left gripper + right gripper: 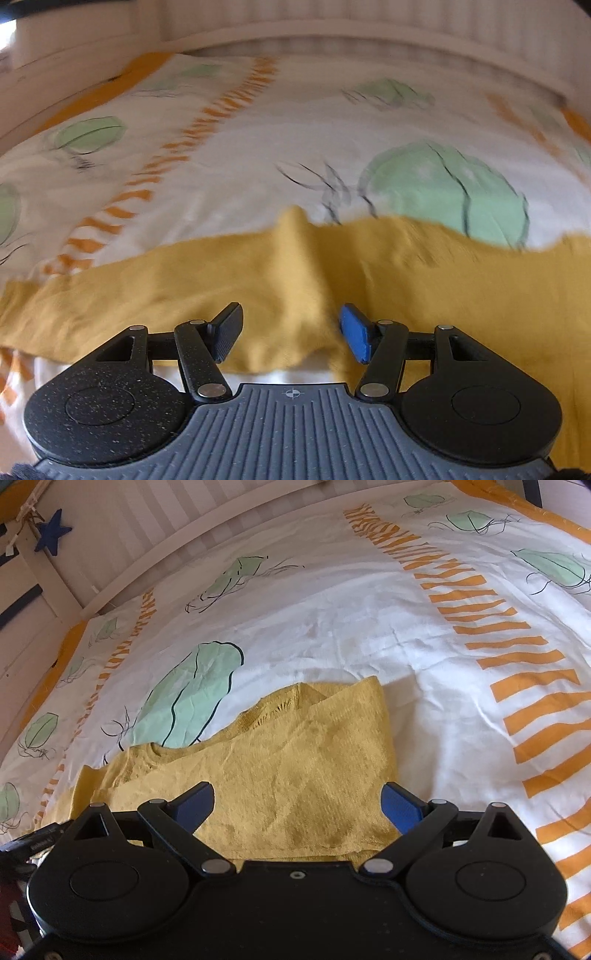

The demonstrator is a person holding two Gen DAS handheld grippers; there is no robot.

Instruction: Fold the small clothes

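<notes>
Left wrist view: the left gripper (291, 332) stands with fingers apart, holding nothing, a raised ridge of the yellow garment (295, 280) between them. The garment lies across the bed (258, 147), rumpled. The picture is blurred.

Right wrist view: the right gripper (297, 805) is wide open and empty above the garment (280, 760), which appears partly folded, one layer doubled over; further folds seem outstanding. The bed (332, 627) carries a white printed cover; a white rail (155, 557) and blue star (51, 535) stand behind.
</notes>
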